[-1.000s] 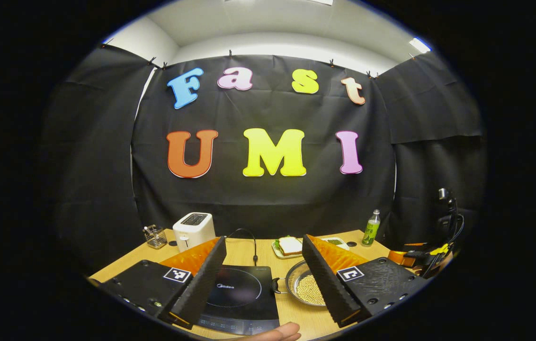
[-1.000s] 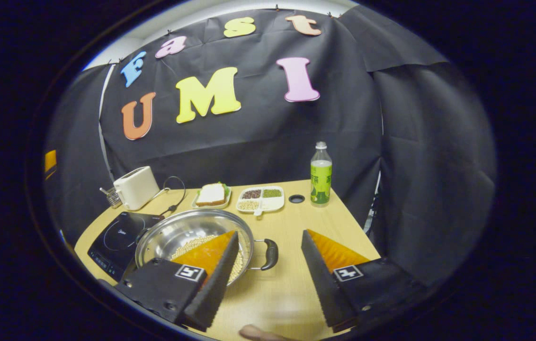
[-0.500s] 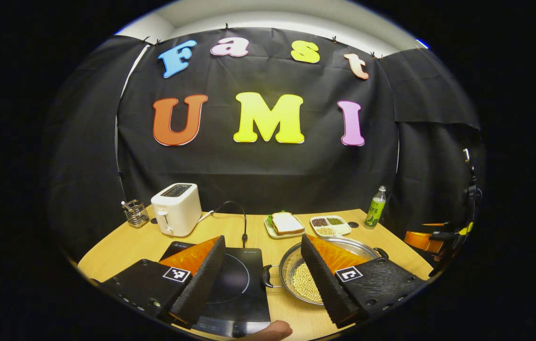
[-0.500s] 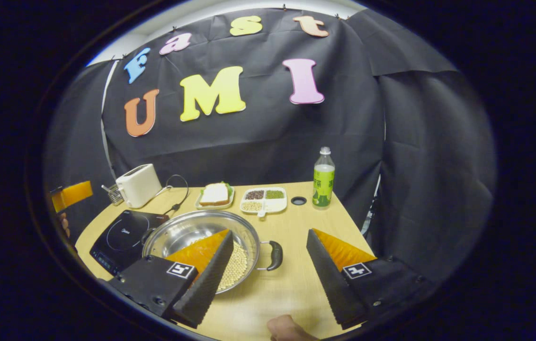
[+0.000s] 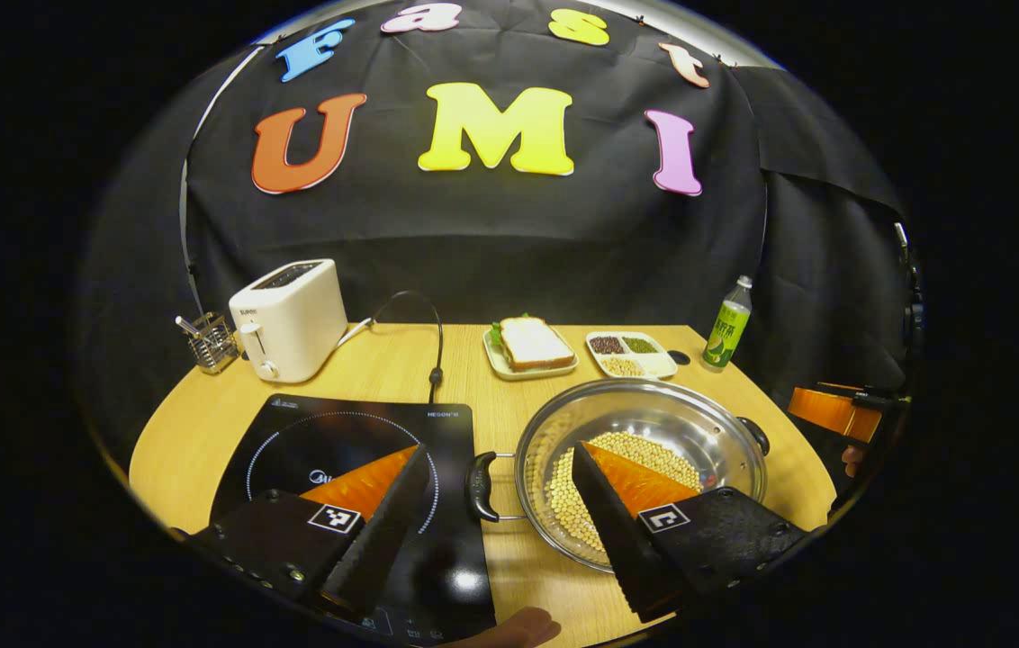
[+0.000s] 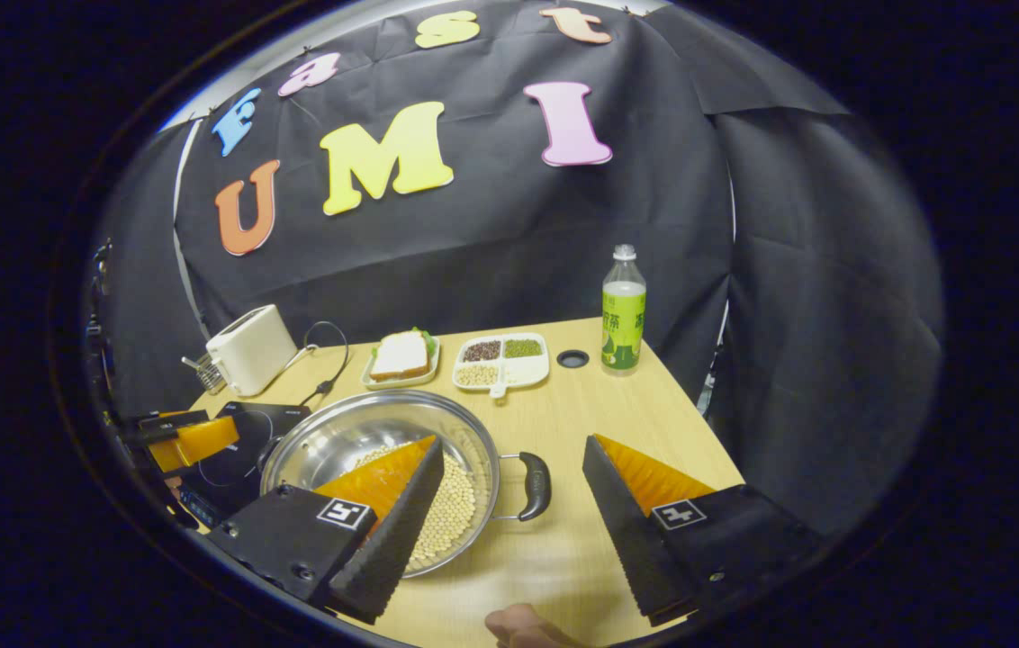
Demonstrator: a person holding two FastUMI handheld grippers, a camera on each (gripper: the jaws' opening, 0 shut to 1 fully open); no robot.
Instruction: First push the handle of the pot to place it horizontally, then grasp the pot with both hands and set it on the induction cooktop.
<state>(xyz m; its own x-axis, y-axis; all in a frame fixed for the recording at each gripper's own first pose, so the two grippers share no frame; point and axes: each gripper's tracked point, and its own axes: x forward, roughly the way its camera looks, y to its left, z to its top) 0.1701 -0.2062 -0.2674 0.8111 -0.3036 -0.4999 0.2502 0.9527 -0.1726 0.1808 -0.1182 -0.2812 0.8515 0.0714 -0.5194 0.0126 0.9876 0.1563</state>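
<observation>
Table: light wood, rounded front edge, carries every item below.

Induction cooktop: black glass slab on the table's left side, ring marking bare, cord running back toward the toaster.

Pot: wide, shallow steel pan resting on the table just right of the cooktop, not on it. A layer of pale beans covers its floor. Two black loop handles; the left handle points at the cooktop edge, the right handle points toward open table.

Toaster: white, rear left, with a wire utensil holder beside it.

Bottle: green label, rear right, upright.

Sandwich plate and divided snack tray: rear centre, side by side.

Left gripper: jaws spread wide, empty, hovering with the left handle between its fingers' line of sight.

Right gripper: jaws spread wide, empty, right handle ahead between them.

Risks, judged: an uneven lift by the two grippers would tilt the shallow pan and spill beans; a thin grip on a rounded handle could slip; a low carry could catch the pan's base on the cooktop edge.
</observation>
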